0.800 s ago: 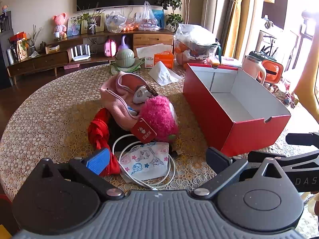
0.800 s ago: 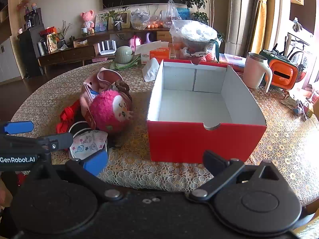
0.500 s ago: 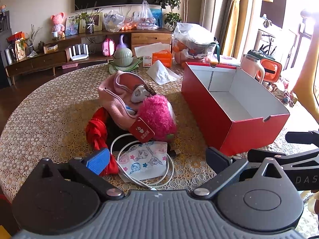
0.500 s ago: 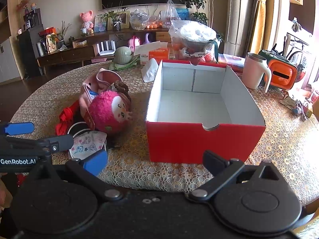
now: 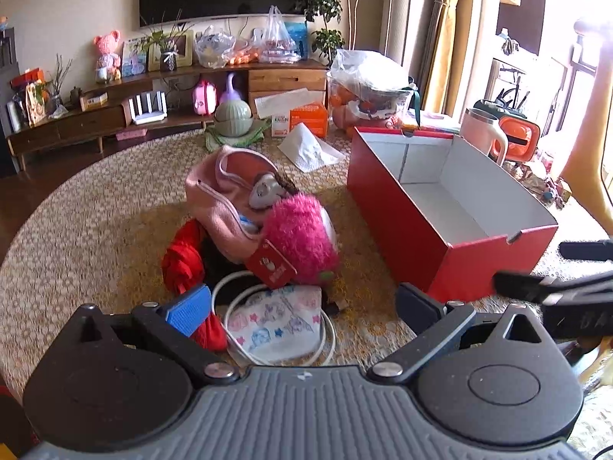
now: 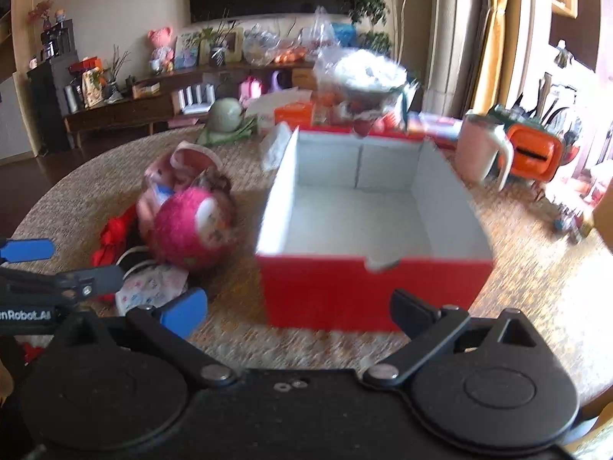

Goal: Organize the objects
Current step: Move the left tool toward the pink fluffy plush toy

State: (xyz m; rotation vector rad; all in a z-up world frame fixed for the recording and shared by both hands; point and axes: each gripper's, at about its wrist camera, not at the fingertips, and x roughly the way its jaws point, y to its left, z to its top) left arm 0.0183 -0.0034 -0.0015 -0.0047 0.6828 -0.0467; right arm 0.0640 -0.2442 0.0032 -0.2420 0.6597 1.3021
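The left gripper (image 5: 302, 308) was spread wide and held nothing, hovering above the patterned face mask (image 5: 277, 320) that lay on a coiled white cable (image 5: 329, 339). The right gripper (image 6: 299, 310) was likewise wide open and empty, facing the open red cardboard box (image 6: 373, 287) on the lace-covered round table (image 5: 76, 222). The fluffy pink plush ball (image 5: 300, 237) partly covered the pink fabric pouch (image 5: 220, 201). The right-wrist view was motion-blurred, so smaller items were unreadable.
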